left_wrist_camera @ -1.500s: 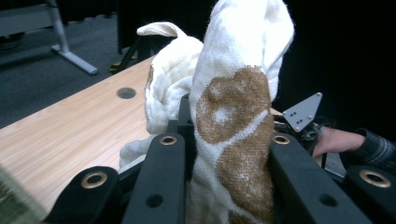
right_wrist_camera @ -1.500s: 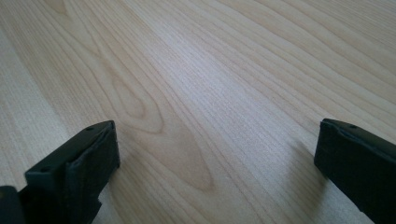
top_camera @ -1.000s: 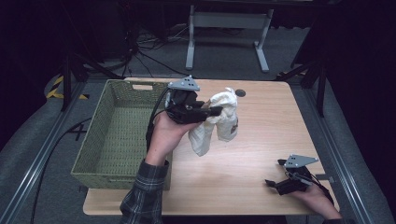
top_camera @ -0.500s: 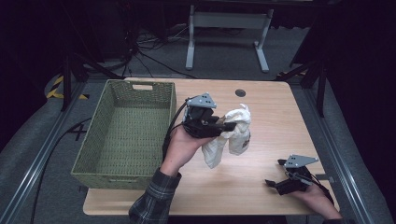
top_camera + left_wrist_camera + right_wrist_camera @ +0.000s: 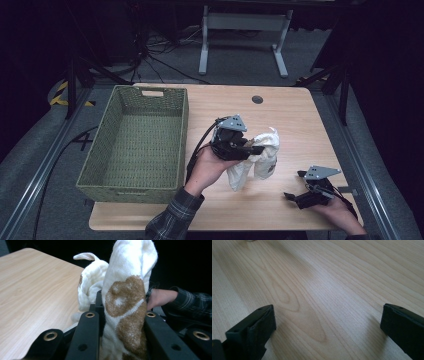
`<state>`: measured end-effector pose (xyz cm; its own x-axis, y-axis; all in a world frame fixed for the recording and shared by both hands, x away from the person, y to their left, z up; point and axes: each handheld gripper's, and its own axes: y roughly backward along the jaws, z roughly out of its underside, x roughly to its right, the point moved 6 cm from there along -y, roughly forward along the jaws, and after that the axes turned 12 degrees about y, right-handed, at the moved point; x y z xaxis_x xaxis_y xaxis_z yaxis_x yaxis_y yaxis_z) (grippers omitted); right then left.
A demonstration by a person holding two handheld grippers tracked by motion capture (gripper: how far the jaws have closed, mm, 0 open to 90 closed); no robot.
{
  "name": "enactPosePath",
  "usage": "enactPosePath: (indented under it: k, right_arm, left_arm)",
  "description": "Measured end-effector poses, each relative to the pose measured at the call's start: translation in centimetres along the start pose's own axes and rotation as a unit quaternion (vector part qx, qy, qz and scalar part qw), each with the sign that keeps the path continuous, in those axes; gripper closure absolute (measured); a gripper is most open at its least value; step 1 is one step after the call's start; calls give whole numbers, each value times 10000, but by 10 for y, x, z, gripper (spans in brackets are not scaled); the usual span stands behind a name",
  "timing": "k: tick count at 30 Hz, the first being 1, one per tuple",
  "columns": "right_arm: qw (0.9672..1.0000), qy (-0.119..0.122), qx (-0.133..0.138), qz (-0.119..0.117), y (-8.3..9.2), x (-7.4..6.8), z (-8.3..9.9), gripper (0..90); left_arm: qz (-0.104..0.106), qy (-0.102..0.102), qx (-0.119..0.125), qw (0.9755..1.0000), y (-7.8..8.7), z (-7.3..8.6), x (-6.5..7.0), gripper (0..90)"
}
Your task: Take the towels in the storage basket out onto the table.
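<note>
— Cloth [image 5: 254, 161] hangs where?
— From the left gripper [image 5: 250, 149], whose jaws are pinched shut on it. It dangles long-ways down, its bottom end near the desk [image 5: 300, 125], just right of the basket [image 5: 137, 140].
— Which gripper is nearer the basket?
— The left one. The right gripper [image 5: 292, 196] rests well right of the basket, jaws wide apart, holding nothing.
</note>
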<state>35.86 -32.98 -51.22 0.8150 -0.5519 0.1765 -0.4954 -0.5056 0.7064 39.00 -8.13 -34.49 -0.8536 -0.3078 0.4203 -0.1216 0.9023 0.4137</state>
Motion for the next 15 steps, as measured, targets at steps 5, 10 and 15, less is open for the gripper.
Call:
enactPosePath:
  k: [5, 10, 15]
  right_arm:
    - [10000, 1, 1, -1, 0, 0, 0, 4]
    - [10000, 0, 1, -1, 0, 0, 0, 4]
    - [10000, -11, -2, -7, 0, 0, 0, 4]
  left_arm:
    - [102, -91, -80, 9999, -10, 3, 6, 772]
    - [176, -138, -160, 9996, -21, 8, 6, 772]
    - [218, -122, -315, 9992, -37, 18, -3, 771]
